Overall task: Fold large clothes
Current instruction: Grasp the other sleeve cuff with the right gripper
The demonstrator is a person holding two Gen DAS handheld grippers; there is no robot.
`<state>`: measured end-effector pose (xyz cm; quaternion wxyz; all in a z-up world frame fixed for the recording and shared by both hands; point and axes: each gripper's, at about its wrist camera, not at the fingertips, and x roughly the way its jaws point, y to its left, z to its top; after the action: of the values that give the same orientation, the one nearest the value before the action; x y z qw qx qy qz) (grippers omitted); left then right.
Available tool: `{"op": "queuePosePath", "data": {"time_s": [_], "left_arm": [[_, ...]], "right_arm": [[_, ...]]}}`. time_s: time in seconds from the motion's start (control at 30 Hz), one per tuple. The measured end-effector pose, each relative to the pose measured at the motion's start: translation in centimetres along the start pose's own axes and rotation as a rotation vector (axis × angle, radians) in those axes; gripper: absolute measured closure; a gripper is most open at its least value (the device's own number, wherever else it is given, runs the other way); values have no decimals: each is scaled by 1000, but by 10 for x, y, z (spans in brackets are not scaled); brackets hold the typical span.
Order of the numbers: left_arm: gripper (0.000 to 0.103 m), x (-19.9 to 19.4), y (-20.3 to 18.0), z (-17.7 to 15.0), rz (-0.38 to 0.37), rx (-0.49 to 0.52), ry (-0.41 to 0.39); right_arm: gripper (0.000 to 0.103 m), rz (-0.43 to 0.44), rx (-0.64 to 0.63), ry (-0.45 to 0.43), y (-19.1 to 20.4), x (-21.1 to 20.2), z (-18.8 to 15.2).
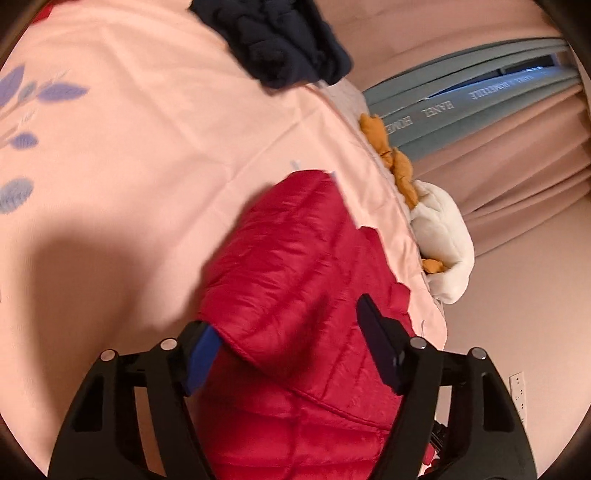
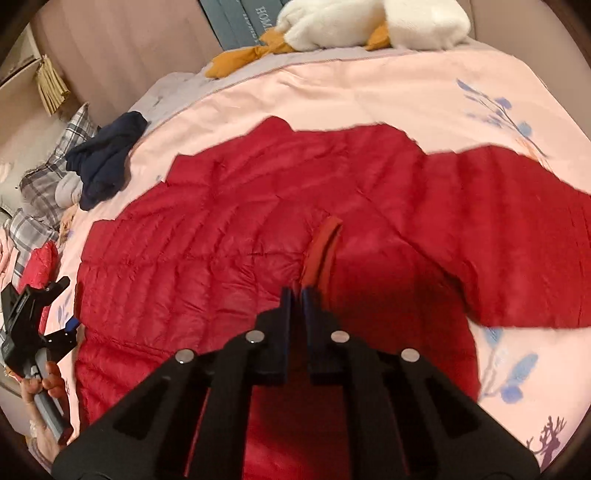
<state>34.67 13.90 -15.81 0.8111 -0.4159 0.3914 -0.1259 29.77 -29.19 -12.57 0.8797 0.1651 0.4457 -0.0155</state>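
Observation:
A red quilted puffer jacket [image 2: 229, 229] lies spread flat on the pink bedspread [image 2: 369, 92], one sleeve stretched to the right. My right gripper [image 2: 297, 291] is shut on the jacket's raised front edge strip [image 2: 325, 243] near the middle of the garment. In the left wrist view, the jacket's hem corner [image 1: 295, 258] lies between the fingers of my left gripper [image 1: 280, 314]. Its jaws stand apart around the padded cloth without squeezing it. The same left gripper [image 2: 68, 306] shows at the jacket's left edge in the right wrist view, held by a person's hand [image 2: 44, 384].
A crumpled navy garment [image 2: 103, 162] lies at the bed's far left. A white and orange plush toy [image 2: 351, 22] and grey-blue boxes [image 1: 480, 99] sit along the bed's edge by pink curtains. Plaid pillows [image 2: 48, 173] and a small red quilted item [image 2: 40, 266] lie at the left.

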Motion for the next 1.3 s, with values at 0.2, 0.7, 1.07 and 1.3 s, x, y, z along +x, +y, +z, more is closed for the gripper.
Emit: {"op": "queuePosePath", "data": {"time_s": [0.2,0.7,1.07,1.3], "left_arm": [[32,0,0,-4,91,91,87],[27,6,-75,-28,282,583,37],[24,34,-64,-39,419,592,120],[5,-50,-74,-65,215,520,90]], "right_arm": [[83,-41,-67,44,3,-4,-7],[65,-83,-300,-36,58,10,-9],[51,29,-149,-39,31,14,-13],[23,94,104,-223,-68,-90,-42]]}}
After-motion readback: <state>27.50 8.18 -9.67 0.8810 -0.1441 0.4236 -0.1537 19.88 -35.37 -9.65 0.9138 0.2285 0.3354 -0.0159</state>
